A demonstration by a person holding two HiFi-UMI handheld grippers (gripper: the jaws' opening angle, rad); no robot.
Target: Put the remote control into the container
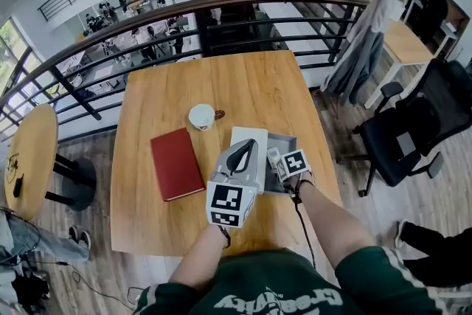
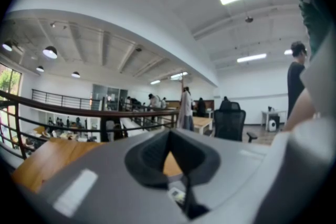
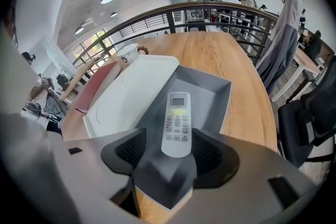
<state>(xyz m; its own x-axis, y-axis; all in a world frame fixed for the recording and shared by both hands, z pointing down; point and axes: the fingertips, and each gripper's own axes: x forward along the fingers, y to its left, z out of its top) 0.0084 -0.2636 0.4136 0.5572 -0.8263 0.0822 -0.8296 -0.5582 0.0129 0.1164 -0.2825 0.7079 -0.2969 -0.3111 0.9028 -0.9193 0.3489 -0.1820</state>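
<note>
1. Well to the left on the light wooden rectangular table (image 1: 147,217): a dark red hardcover notebook (image 1: 177,163), lying flat and closed.
2. White round ceramic cup (image 1: 201,116), upright, just beyond the notebook's far right corner and apart from it.
3. Left gripper (image 1: 245,150), grey body with a cube of square markers at its rear. It is raised over the table's near half with its tip by the near edge of the white lid. In the left gripper view its dark pads (image 2: 152,157) meet at the tips with nothing between them.
4. White flat rectangular plastic lid (image 3: 131,94), lying on the table and touching the left side of the container.
5. White slim remote control (image 3: 177,120) with a small screen and grey buttons. Its near end is pinched between the right gripper's pads, and its far end reaches over the open container. Whether it touches the container floor cannot be told.
6. Right gripper (image 3: 176,148), clamped on the remote control.
7. Grey rectangular open-topped plastic container (image 3: 218,94), on the table's right half.
8. Black wheeled office chair (image 1: 402,140), on the floor to the right, well apart from the table.
</note>
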